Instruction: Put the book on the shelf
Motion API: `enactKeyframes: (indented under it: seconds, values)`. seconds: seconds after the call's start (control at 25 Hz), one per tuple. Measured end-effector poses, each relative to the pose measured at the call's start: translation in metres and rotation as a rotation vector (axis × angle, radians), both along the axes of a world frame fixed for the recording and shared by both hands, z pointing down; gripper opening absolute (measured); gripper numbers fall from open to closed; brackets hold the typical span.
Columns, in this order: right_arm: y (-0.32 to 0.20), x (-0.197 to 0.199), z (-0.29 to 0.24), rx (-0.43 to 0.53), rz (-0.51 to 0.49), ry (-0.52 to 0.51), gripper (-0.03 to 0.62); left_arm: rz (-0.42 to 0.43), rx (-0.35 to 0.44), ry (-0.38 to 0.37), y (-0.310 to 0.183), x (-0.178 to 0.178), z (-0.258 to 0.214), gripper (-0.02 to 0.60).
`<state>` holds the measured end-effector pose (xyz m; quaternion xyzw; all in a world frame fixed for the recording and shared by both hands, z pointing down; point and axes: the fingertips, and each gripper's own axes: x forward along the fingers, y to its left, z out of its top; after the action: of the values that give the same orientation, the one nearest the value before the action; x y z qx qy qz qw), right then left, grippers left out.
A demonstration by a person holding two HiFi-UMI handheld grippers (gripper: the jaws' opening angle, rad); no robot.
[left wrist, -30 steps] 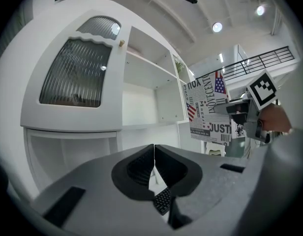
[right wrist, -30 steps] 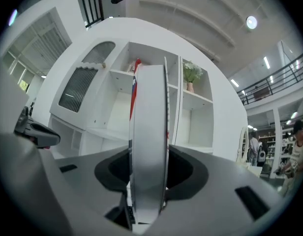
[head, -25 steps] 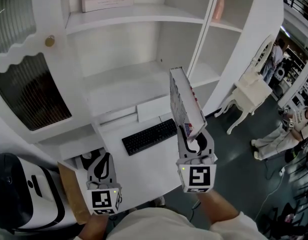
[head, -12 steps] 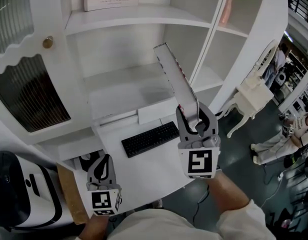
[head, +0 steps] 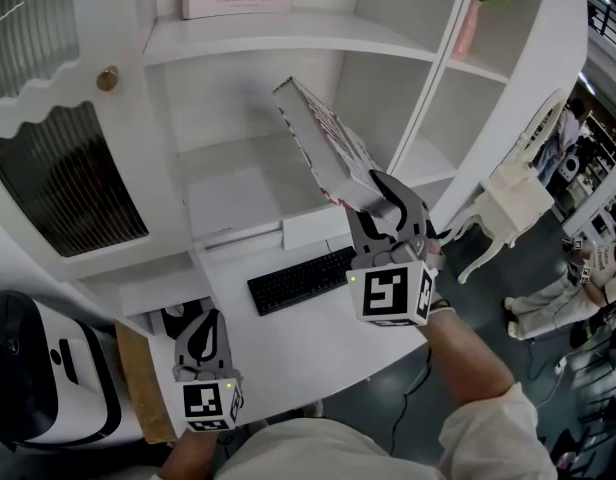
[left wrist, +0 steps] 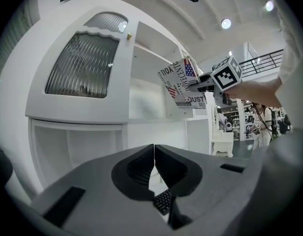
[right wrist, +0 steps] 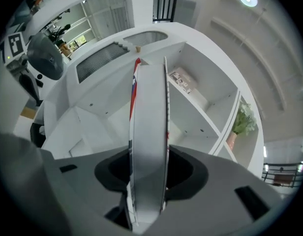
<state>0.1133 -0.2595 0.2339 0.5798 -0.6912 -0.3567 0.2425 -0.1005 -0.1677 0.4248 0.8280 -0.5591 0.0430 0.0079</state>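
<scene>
Since a second ago the right gripper [head: 384, 204] has risen from above the desk and rolled, so the book [head: 320, 146] it carries now leans up and to the left, toward the open middle compartment of the white shelf unit [head: 250, 186]. Its jaws pinch the book at its lower edge, one pad on each cover; the book is in the air, touching neither the shelf nor the desk. The left gripper [head: 201, 340] sits low at the near left, where it was, jaws pressed together on nothing.

Below lies a white desk [head: 288, 353] with a black keyboard [head: 298, 280] on it. Left of the compartment is a cabinet door with ribbed glass and a brass knob [head: 108, 78]. On the upper right shelf stands a green plant in a pink vase [head: 468, 23]. A white chair [head: 506, 193] stands on the dark floor to the right, and a person [head: 578, 273] sits beyond it.
</scene>
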Motion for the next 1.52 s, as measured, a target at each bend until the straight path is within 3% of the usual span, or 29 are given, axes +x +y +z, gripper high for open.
enactKeyframes:
  seconds: [0.52, 1.52]
  values:
    - [-0.048, -0.031, 0.010, -0.012, -0.078, 0.252, 0.169, -0.098, -0.005, -0.010, 0.004, -0.019, 0.001, 0.006]
    - [-0.124, -0.061, 0.092, -0.233, -0.108, 0.694, 0.169, -0.218, -0.062, 0.020, -0.002, -0.034, 0.024, 0.006]
